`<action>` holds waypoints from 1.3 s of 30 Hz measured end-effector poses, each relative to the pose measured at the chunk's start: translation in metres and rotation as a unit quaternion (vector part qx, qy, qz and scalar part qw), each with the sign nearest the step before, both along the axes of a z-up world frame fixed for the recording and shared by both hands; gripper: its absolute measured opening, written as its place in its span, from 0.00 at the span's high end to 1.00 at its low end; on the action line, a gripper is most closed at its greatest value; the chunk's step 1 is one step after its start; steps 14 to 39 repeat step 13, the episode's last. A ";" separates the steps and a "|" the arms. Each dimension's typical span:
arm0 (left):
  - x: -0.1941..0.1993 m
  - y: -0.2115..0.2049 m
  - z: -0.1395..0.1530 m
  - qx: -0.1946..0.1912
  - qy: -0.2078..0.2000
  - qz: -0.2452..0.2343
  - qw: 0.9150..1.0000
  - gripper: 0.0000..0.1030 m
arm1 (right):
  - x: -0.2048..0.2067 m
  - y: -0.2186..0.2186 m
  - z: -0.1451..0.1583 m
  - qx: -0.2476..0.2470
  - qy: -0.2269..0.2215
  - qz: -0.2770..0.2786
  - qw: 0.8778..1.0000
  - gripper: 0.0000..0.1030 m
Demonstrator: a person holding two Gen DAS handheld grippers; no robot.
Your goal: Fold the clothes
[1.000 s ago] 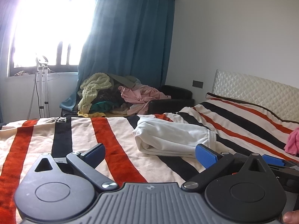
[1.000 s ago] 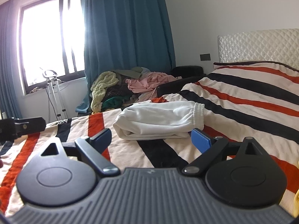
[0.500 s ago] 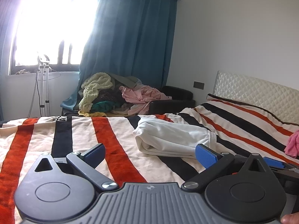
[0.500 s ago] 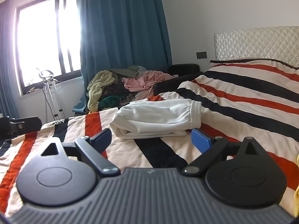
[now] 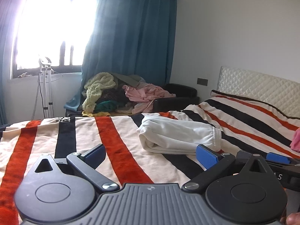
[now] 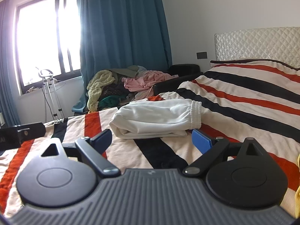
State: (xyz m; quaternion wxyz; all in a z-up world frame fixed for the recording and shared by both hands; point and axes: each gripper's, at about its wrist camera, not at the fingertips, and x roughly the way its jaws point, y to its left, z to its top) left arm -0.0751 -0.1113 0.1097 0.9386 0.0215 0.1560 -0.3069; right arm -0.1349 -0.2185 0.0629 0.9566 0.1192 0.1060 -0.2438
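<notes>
A folded white garment with an elastic cuff lies on the striped bedspread; it also shows in the right wrist view. My left gripper is open and empty, held above the bed short of the garment. My right gripper is open and empty, just in front of the garment's near edge. The right gripper also shows at the right edge of the left wrist view.
A heap of unfolded clothes sits on a dark sofa beyond the bed by a blue curtain. A pink item lies at the bed's right. A stand is under the window. The quilted headboard is far right.
Both grippers have lifted and tilted up slightly, so the garment and bed sit lower in view. The right gripper has drifted a little right. Both stay open.
</notes>
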 end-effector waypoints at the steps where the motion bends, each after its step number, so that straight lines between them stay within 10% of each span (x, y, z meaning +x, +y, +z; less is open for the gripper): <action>1: 0.000 0.000 0.000 0.002 -0.002 0.002 1.000 0.00 | 0.000 0.000 0.000 0.000 0.000 0.000 1.000 0.09; 39: -0.003 0.004 0.001 0.000 -0.003 0.001 1.000 0.00 | 0.001 0.001 0.000 -0.004 0.000 -0.002 1.000 0.09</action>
